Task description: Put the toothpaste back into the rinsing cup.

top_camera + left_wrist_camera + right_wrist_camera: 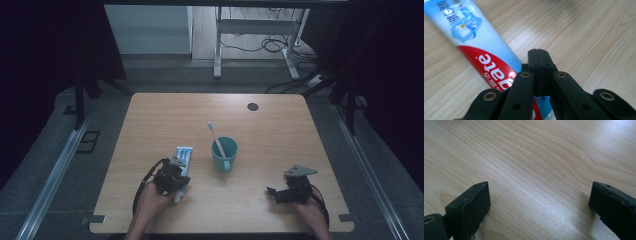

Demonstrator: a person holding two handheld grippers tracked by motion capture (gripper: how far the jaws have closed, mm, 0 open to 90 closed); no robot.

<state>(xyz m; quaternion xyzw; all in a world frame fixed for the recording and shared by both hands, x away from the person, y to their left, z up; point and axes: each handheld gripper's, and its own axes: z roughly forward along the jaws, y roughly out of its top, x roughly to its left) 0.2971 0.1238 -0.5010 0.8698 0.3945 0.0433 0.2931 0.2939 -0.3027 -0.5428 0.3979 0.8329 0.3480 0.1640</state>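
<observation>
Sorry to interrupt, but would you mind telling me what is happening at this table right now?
A person works at a wooden table with a hand-held gripper in each hand. The left hand-held gripper has its jaws shut with nothing between them, right beside and over a toothpaste tube lying flat. The right hand-held gripper is open over bare wood. A pink toothbrush stands in a teal mug between them.

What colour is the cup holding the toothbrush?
Teal green cup; clearest in the high view.

Pale wood-grain bench (586, 37), satin sheen

The glossy blue, white and red plastic toothpaste tube (477, 47) looks smooth; the left hand-held gripper (539, 53) has matt black plastic jaws with brass-coloured metal rivets; the teal cup (224, 154) appears smooth plastic.
</observation>
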